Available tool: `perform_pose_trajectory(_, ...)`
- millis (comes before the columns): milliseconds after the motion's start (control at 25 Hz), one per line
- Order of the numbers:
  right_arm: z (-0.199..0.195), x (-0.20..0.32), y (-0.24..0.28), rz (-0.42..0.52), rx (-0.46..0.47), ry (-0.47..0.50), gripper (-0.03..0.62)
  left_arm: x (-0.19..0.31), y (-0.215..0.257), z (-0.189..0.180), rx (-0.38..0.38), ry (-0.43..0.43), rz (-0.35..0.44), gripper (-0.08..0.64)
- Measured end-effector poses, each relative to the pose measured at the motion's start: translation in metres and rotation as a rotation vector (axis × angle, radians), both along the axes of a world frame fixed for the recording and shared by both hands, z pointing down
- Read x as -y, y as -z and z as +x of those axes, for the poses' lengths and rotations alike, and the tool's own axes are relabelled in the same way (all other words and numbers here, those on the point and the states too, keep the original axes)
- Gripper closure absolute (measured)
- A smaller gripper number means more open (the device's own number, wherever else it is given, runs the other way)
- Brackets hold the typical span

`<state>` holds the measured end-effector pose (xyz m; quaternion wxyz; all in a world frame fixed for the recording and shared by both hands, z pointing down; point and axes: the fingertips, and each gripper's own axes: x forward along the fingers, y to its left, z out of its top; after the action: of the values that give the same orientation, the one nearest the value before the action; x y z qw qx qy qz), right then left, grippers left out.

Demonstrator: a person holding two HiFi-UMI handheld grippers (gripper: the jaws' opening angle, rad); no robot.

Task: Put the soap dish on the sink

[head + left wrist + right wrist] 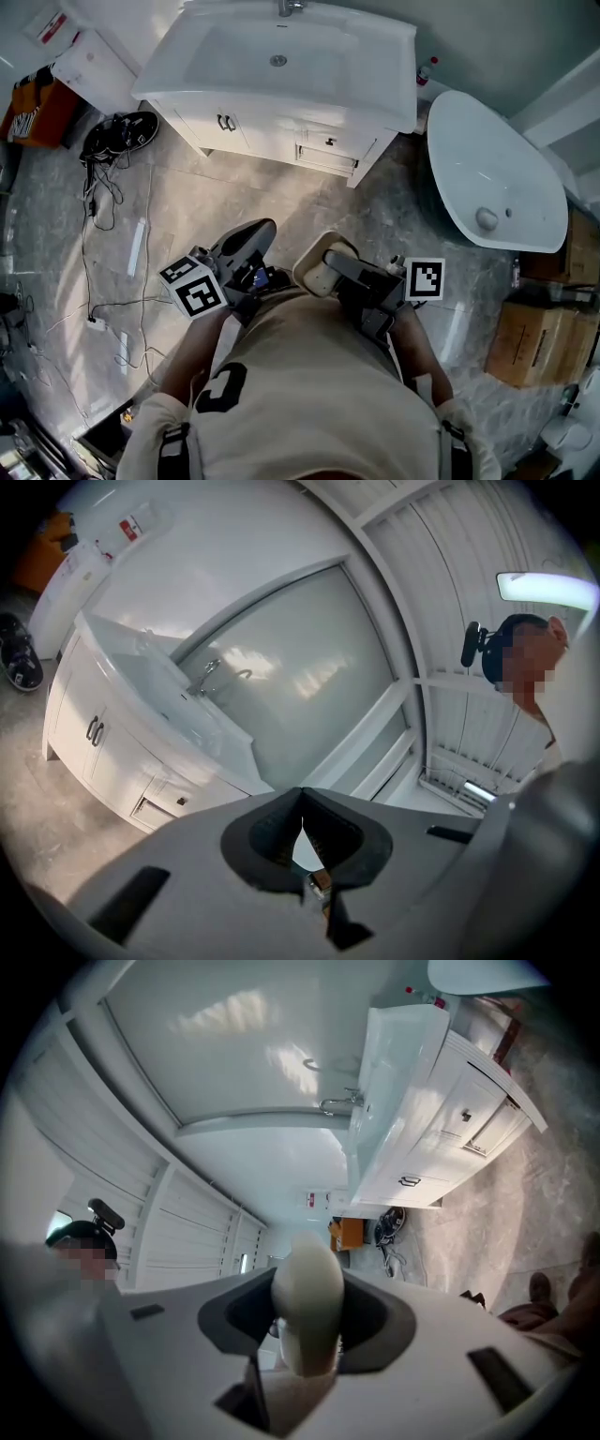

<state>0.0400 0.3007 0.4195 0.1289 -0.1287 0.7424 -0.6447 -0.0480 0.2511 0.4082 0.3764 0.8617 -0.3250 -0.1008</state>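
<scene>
The soap dish is cream and rounded, and my right gripper is shut on it, held level in front of the person's chest. In the right gripper view the soap dish stands edge-on between the dark pads. My left gripper is beside it on the left, jaws closed together with nothing between them; its tips meet in the left gripper view. The white sink with its faucet tops a vanity cabinet ahead, some way beyond both grippers, and shows as the sink and the sink in the gripper views.
A white oval tub stands right of the vanity, with a red-capped bottle between them. Cardboard boxes sit at the right. Cables, a black shoe and an orange bag lie on the marble floor at the left.
</scene>
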Motion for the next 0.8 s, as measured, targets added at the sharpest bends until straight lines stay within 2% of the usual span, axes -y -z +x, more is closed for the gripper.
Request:
perform_pose_trajectory(240, 0.020, 0.006, 0.005, 0.040, 0.012, 0.060, 0.423, 0.007, 0.005, 0.035, 0.037, 0.011, 0.013, 0.540)
perform_pose_trajectory(600, 0.051, 0.008, -0.018, -0.067, 0.009, 0.094, 0.422, 0.004, 0.000, 0.058, 0.077, 0.085, -0.033, 0.540)
perform_pose_trajectory(800, 0.058, 0.013, -0.020, -0.074, 0.021, 0.091, 0.422, 0.009, -0.005, 0.067, 0.087, 0.085, -0.040, 0.540)
